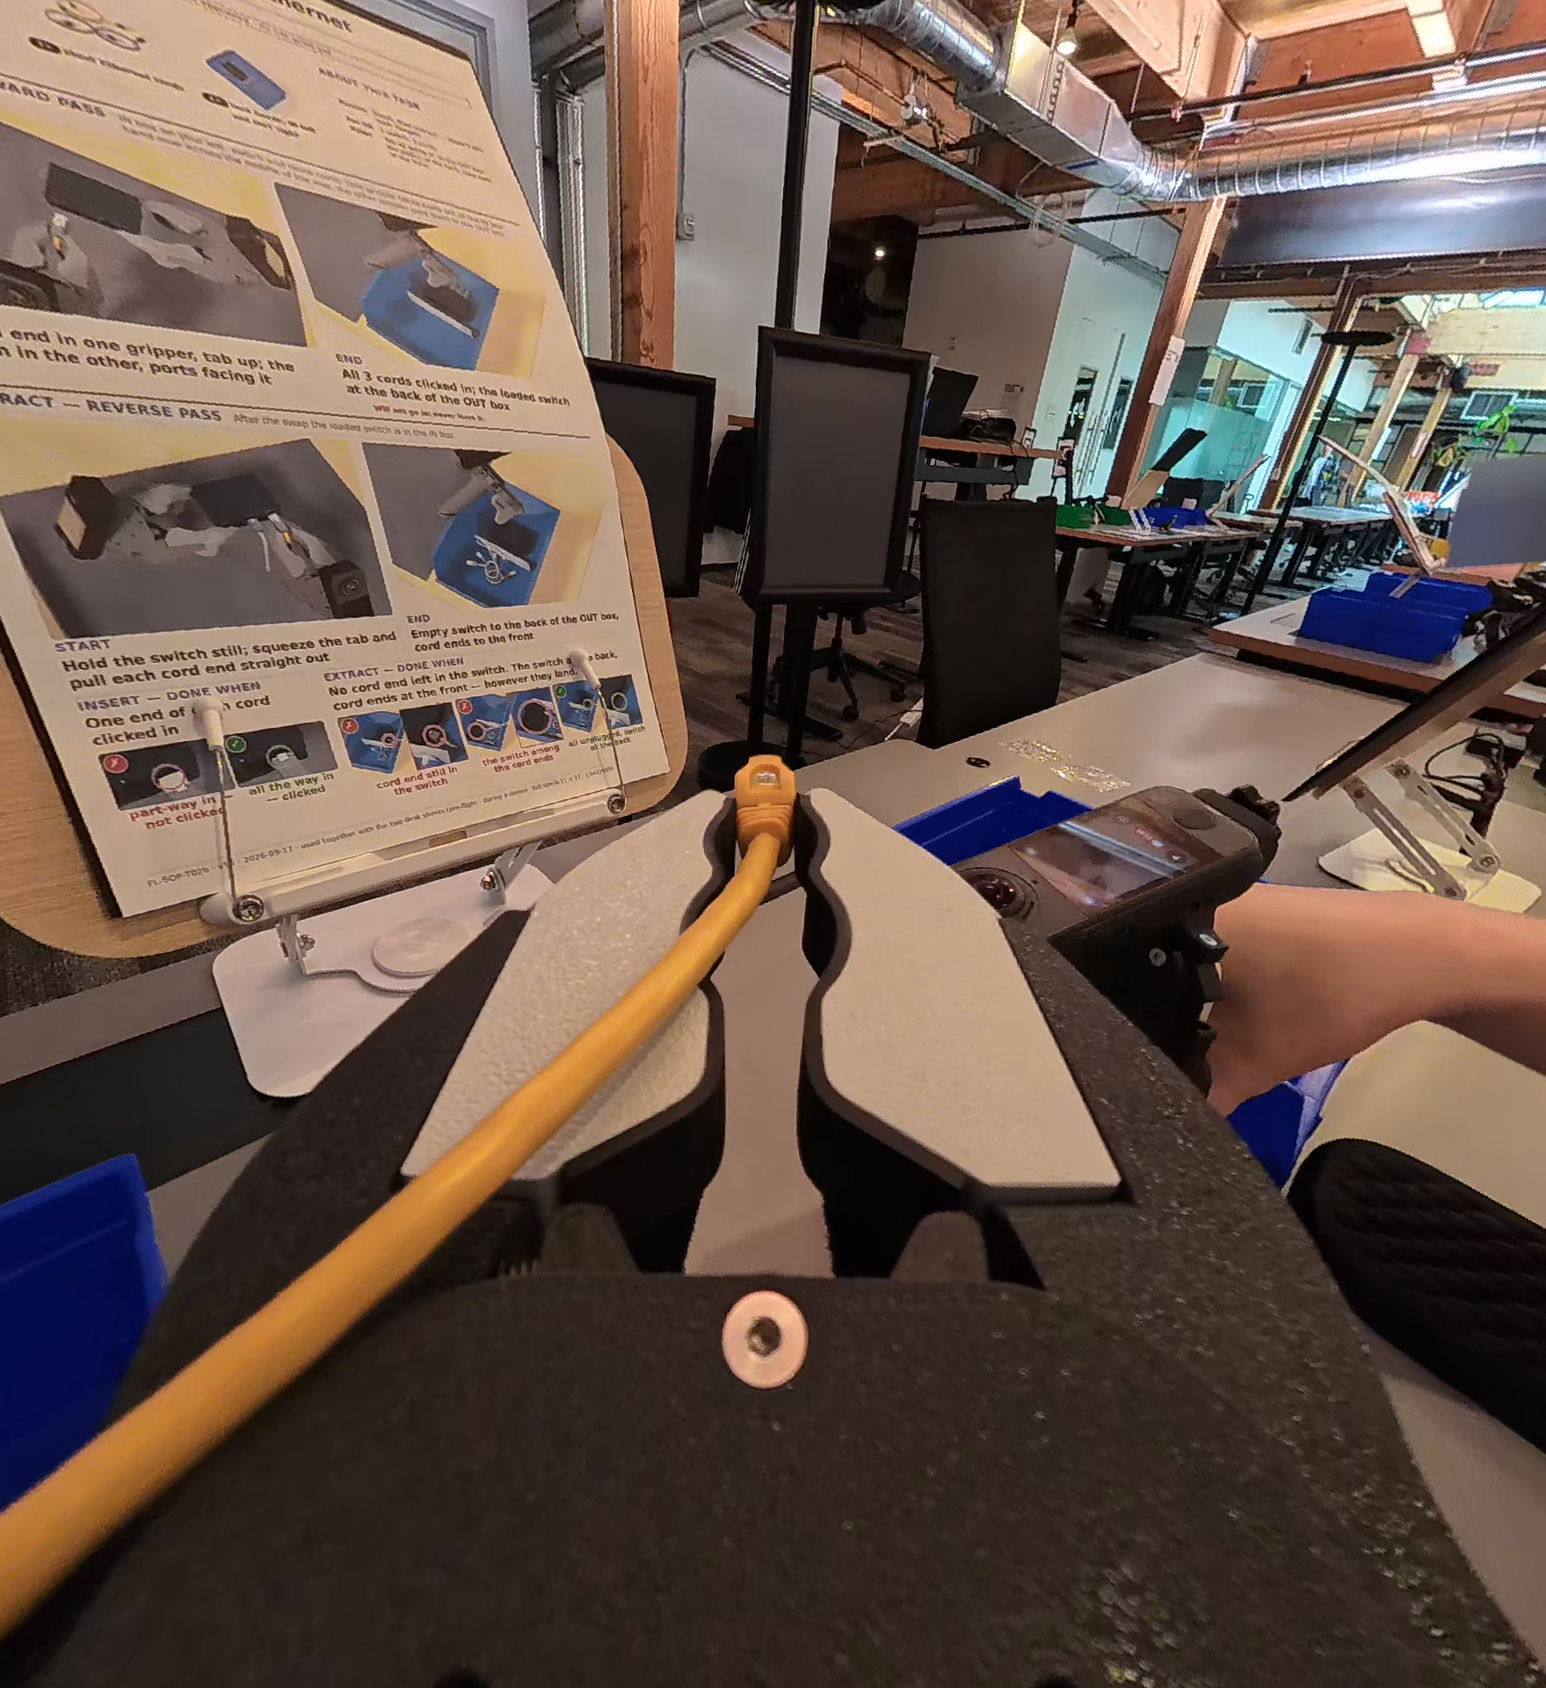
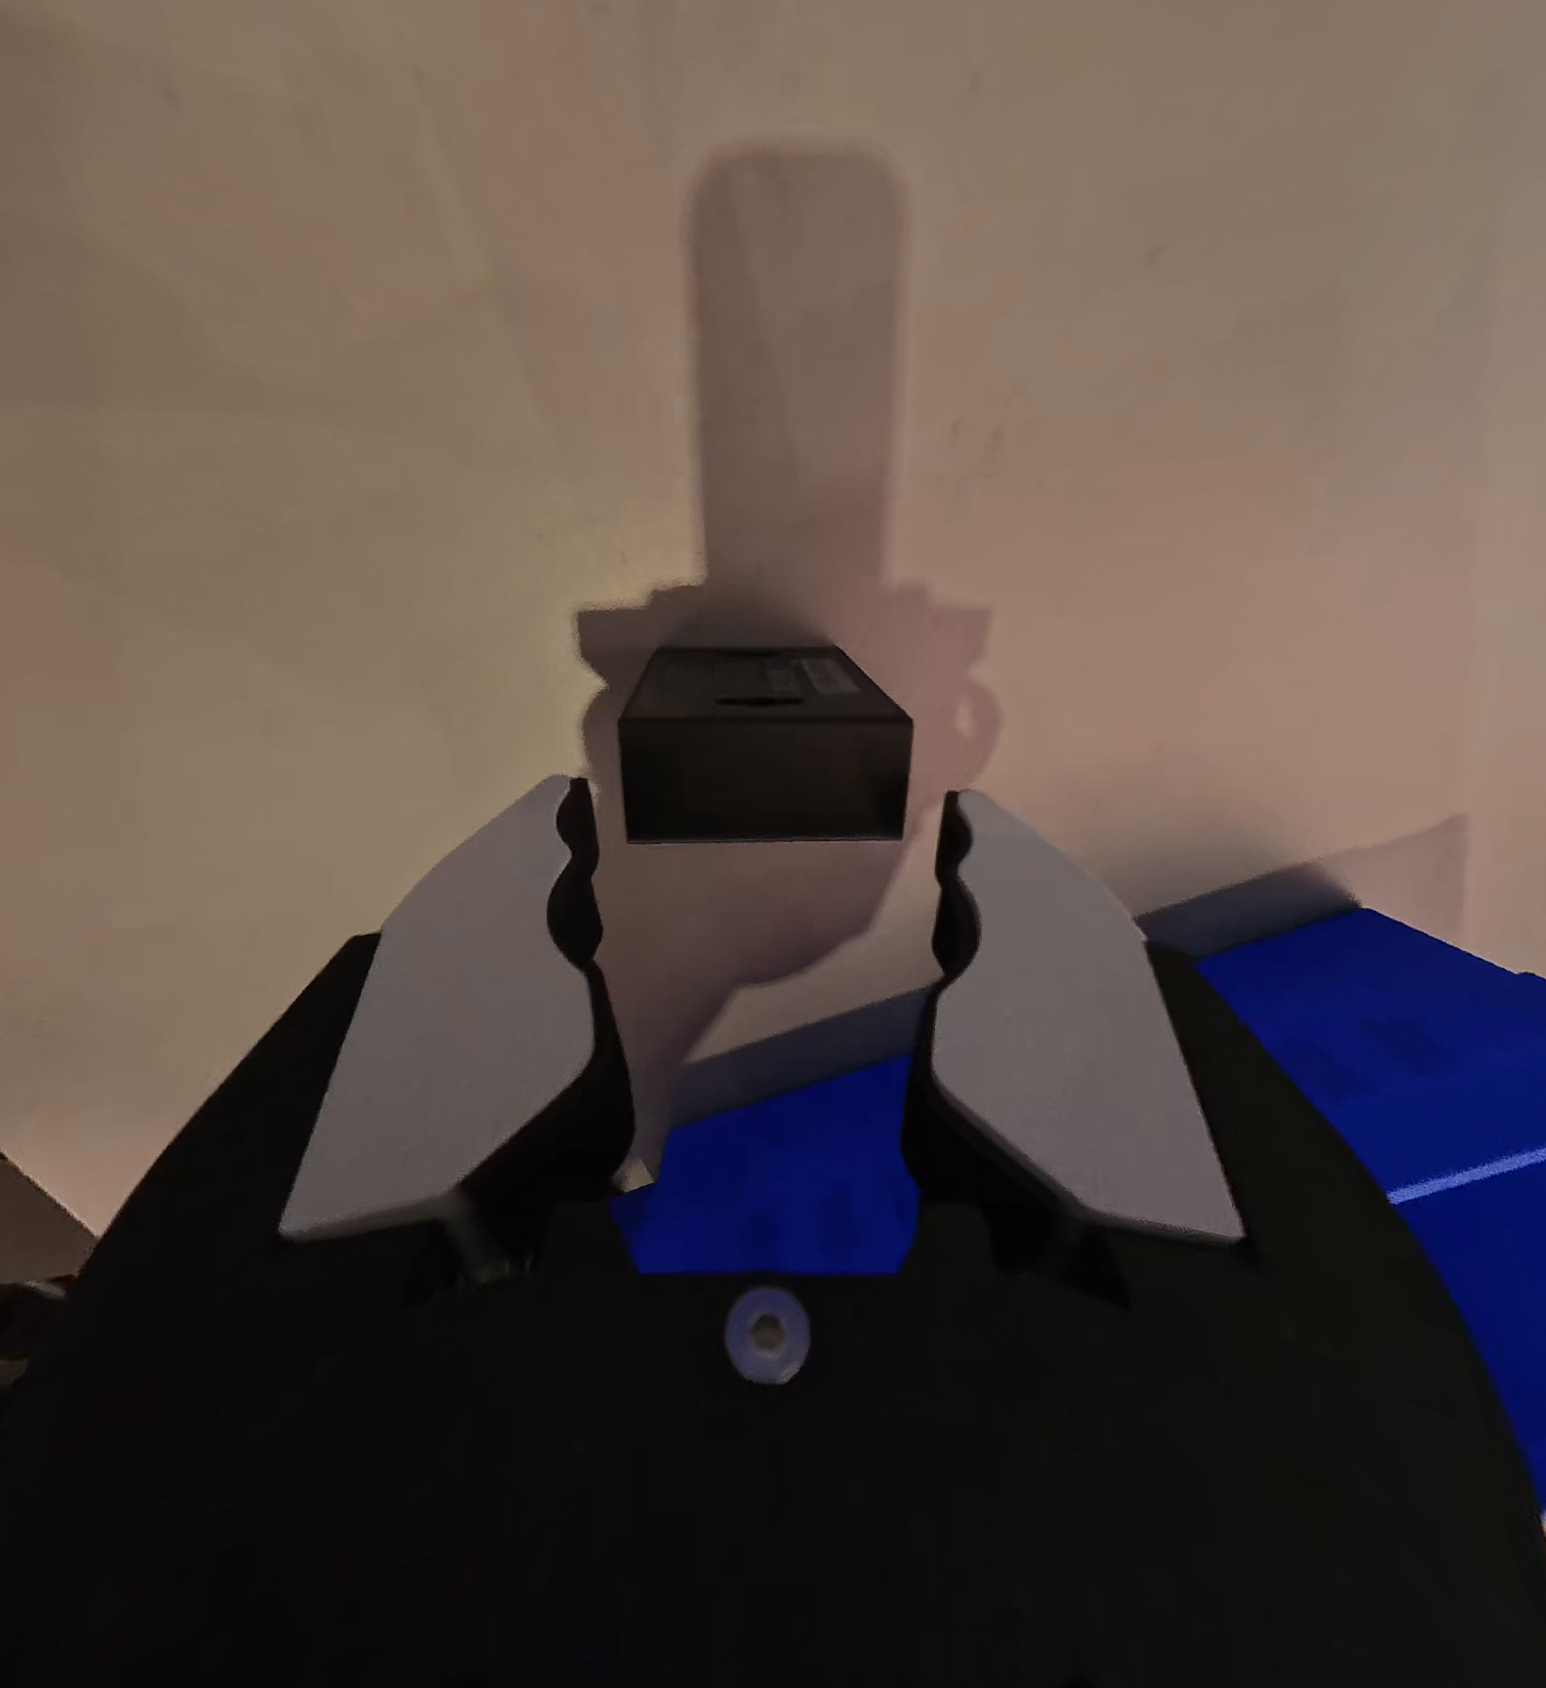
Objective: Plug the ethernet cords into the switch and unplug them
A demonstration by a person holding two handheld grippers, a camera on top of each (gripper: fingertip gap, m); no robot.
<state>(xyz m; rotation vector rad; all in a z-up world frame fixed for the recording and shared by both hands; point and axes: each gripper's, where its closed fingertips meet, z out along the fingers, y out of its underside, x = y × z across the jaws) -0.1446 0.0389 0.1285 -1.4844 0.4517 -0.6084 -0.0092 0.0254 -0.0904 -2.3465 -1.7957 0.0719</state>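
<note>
One yellow ethernet cord [image 1: 513, 1087] pinched in left hand-held gripper [image 1: 764, 813]; right hand-held gripper [image 2: 764, 804] spread wide before one black switch [image 2: 764, 776].

A: Thick yellow rubbery ethernet cord [image 1: 513, 1096], smooth, slight sheen; grey finger pads [image 1: 924, 1005] look grainy, matt.

B: Small black box-shaped plastic switch [image 2: 764, 767], matt. Blue plastic bin [image 2: 1390, 1096] smooth, faintly glossy. Pale worktop [image 1: 1207, 722] satin.
</note>
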